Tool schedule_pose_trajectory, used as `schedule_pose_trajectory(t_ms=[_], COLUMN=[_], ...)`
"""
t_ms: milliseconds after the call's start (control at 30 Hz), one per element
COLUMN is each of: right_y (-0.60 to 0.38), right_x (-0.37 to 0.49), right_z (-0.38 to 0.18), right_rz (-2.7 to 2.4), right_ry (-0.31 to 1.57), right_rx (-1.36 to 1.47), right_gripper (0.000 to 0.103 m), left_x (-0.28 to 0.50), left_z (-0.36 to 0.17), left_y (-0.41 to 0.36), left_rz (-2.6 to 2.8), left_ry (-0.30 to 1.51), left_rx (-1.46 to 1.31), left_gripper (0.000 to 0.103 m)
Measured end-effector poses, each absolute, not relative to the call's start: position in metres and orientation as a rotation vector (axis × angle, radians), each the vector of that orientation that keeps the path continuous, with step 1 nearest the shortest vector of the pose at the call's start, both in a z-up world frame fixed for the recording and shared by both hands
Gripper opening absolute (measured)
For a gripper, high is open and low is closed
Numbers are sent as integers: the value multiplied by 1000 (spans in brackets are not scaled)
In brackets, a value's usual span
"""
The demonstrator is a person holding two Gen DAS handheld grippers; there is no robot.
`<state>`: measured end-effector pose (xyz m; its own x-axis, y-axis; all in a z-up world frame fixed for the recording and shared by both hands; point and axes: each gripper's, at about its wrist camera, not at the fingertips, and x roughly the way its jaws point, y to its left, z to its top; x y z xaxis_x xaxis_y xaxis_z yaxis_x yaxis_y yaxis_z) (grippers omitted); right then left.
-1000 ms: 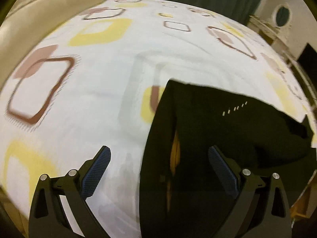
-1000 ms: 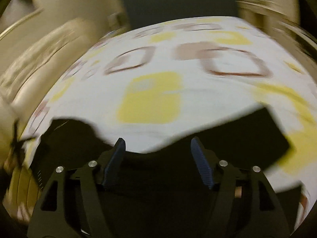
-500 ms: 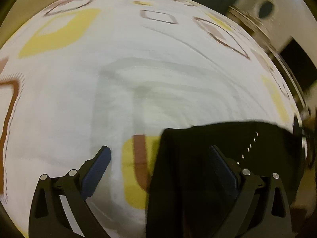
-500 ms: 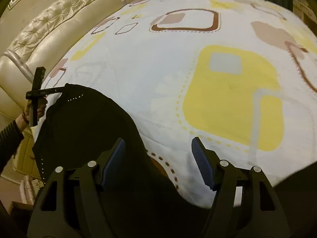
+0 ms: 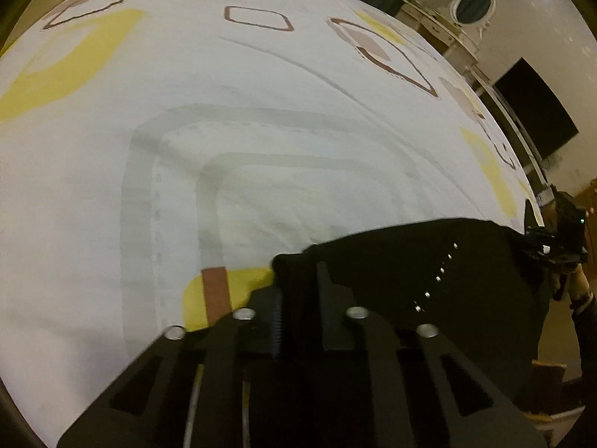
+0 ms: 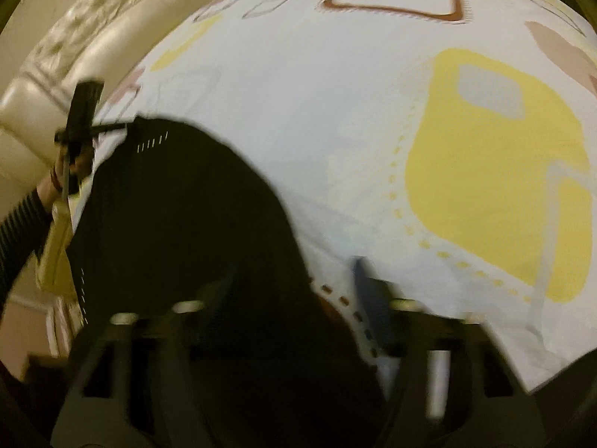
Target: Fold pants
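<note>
Black pants (image 5: 429,261) with a row of small pale stitches lie on a white bed sheet (image 5: 261,112) printed with yellow and brown squares. My left gripper (image 5: 298,280) has its jaws closing, pressed together on the pants' near left corner. From the right wrist view it shows as the left gripper (image 6: 123,127) pinching that far corner. That view is blurred. My right gripper (image 6: 294,287) is closing, its fingers still apart, with the edge of the pants (image 6: 179,205) between them. The right gripper (image 5: 548,246) also shows at the pants' far right edge.
A cream padded headboard (image 6: 93,37) borders the sheet (image 6: 335,112) at the left. A hand in a striped sleeve (image 6: 22,216) holds the left gripper. Beyond the bed stand a pale dresser with an oval mirror (image 5: 472,2) and a dark screen (image 5: 533,112).
The left jaws came together on the pants' corner. Both grippers dropped closer to the bed. The right view has gone blurry, its fingers about as wide as before.
</note>
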<state>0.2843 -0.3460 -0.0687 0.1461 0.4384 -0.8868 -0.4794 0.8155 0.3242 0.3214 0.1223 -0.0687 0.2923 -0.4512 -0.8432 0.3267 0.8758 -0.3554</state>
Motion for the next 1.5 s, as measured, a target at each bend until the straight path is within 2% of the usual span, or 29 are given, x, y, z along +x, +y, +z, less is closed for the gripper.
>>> schedule_pose_trajectory(t_ms=[267, 500, 700, 1100, 1367, 1500], right_y=[-343, -337, -330, -317, -309, -311], right_x=[260, 192, 123, 36, 23, 26], right_z=[-19, 20, 22, -26, -54, -56], right_rz=[582, 537, 533, 511, 476, 462], right_ry=[1080, 930, 883, 938, 977, 992], right_rx=[-88, -195, -264, -330, -353, -317], right_gripper=[7, 7, 7, 7, 8, 12], left_x=[300, 246, 185, 84, 54, 46], left_z=[-27, 21, 41, 1, -39, -56], left_y=[128, 137, 143, 180, 179, 185], left_rz=[-535, -595, -635, -595, -551, -523], left_ry=[1062, 946, 895, 925, 1007, 1049], left_rx=[-155, -207, -242, -396, -394, -433], left_gripper=[7, 6, 6, 6, 8, 12])
